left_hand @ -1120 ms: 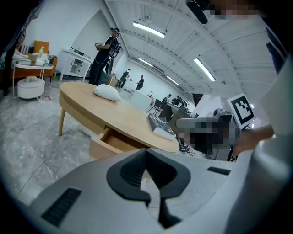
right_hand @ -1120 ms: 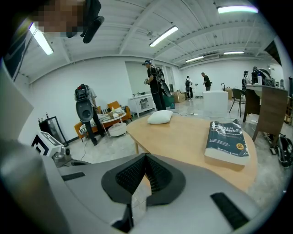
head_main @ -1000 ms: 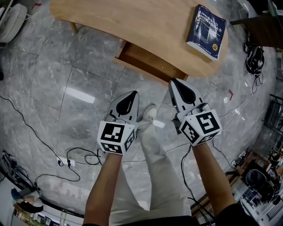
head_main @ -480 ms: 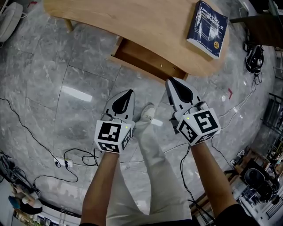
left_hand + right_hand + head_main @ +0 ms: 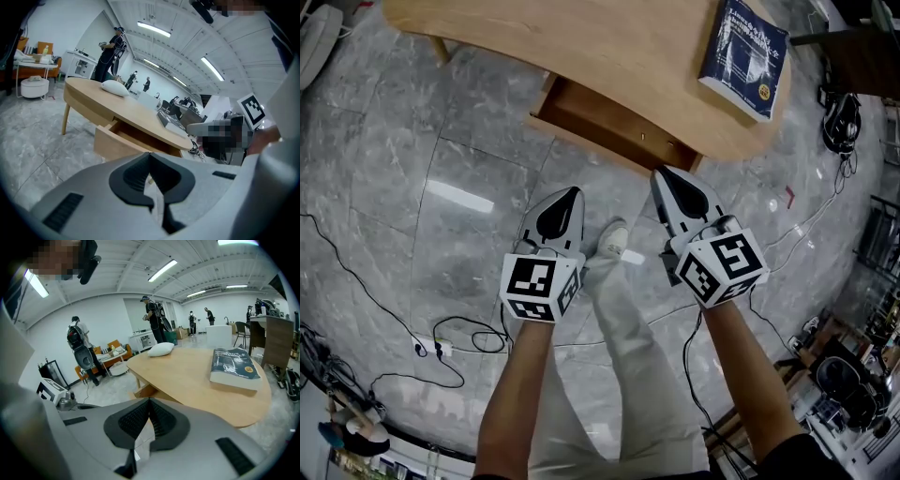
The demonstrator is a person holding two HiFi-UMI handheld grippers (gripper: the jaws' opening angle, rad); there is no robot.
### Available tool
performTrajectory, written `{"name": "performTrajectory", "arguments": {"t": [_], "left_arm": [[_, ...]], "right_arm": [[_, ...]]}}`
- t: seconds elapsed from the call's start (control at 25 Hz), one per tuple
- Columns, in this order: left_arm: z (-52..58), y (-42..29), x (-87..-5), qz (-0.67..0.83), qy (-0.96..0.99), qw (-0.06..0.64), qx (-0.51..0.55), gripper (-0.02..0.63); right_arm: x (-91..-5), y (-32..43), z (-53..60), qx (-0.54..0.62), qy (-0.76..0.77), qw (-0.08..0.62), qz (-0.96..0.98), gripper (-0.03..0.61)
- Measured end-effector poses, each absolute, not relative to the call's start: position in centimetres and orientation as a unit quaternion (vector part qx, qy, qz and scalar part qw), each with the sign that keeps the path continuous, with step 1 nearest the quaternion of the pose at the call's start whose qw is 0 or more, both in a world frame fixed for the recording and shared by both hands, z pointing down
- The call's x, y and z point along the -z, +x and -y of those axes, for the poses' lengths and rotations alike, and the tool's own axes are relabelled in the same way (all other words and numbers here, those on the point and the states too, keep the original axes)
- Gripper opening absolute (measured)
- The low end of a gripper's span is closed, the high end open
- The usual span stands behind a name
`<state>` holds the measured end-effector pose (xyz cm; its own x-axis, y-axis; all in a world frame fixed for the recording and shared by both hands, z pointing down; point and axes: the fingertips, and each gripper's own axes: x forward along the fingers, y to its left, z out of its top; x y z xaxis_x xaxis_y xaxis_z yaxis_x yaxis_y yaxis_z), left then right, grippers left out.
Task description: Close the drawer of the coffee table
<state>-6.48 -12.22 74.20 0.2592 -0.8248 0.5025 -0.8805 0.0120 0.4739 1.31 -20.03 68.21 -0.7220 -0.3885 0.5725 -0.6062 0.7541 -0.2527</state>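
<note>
The wooden coffee table [image 5: 581,42] has its drawer [image 5: 609,127] pulled out toward me, its inside bare. The same drawer [image 5: 123,143] shows in the left gripper view, and one corner of it [image 5: 144,391] peeks over the jaws in the right gripper view. My left gripper [image 5: 572,193] hangs above the floor a short way in front of the drawer, jaws together and holding nothing. My right gripper [image 5: 660,173] is just off the drawer's right front corner, also shut and empty. Both grippers [image 5: 150,155] [image 5: 150,401] point at the table.
A dark blue book [image 5: 748,54] lies on the table's right end and a white cushion [image 5: 115,87] on its far end. My leg and shoe [image 5: 614,239] stand between the grippers. Cables [image 5: 459,337] trail over the grey marble floor; people stand far behind.
The head view has drifted a little, so the table sits slightly higher and further left. Both grippers stay shut and almost where they were in front of the drawer.
</note>
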Motion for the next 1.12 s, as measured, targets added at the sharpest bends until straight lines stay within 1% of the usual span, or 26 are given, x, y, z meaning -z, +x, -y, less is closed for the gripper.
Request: {"name": "performTrajectory", "arguments": {"t": [0.44,1.12], "left_arm": [[12.2,-7.3,-76.8,0.616,0.691,0.376,-0.042,0.000],[13.7,-6.3,-79.8,0.621,0.681,0.385,-0.049,0.002]], "right_arm": [[-70.2,1.0,19.6,-0.211,0.263,0.263,0.904,0.014],[-72.0,2.2,20.2,-0.215,0.261,0.270,0.902,0.014]]}}
